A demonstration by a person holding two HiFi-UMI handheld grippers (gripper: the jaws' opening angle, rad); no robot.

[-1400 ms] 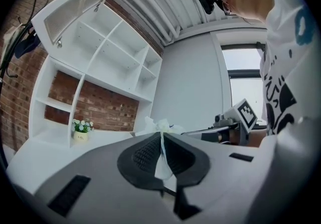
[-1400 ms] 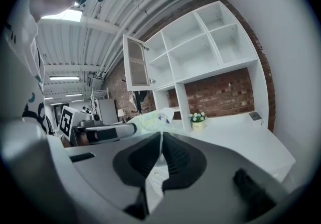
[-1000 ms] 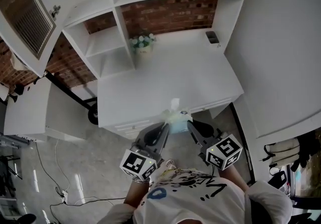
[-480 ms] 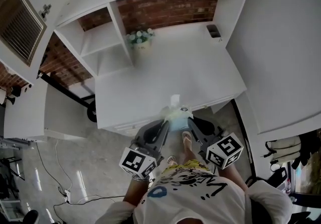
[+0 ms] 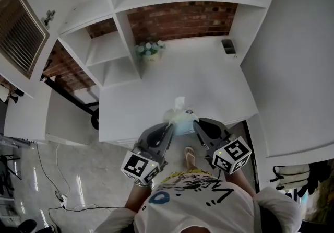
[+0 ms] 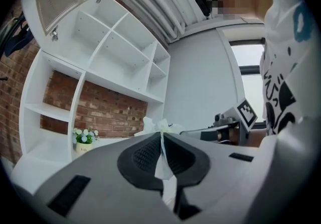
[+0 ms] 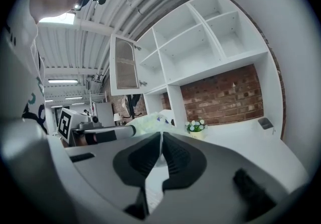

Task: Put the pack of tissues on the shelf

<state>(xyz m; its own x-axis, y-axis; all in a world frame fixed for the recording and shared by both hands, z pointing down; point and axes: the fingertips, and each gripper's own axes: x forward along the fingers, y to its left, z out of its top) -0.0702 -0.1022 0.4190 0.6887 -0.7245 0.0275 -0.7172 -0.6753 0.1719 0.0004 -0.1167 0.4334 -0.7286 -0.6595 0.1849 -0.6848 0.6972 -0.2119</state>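
Tightly pinched, at the left gripper (image 6: pixel 161 136), on a thin white flap of wrapper, jaws all but meeting on it; likewise clamped at the right gripper (image 7: pixel 160 140) on a sliver of film from the opposite end. Held so, probably, for want of anything firm to seize on a soft pack of tissues (image 5: pixel 181 119) besides its crimped ends, and to keep it level, slung between the two tips under tension from both sides. Hanging over the near edge of the white surface (image 5: pixel 209 83), apparently not resting on it, with a loose tissue (image 5: pixel 180 102) sticking up from the top. Further out: a pot of flowers (image 5: pixel 150 50) at the back beside the upright divider, and a small dark object (image 5: pixel 228 46) in the far right corner. Beyond, open white shelf (image 5: pixel 112 59) compartments in front of a brick wall (image 5: pixel 177 18), well apart from the pack. Not yet placed; judged mid-carry, with a reach forward and a lift yet to come.
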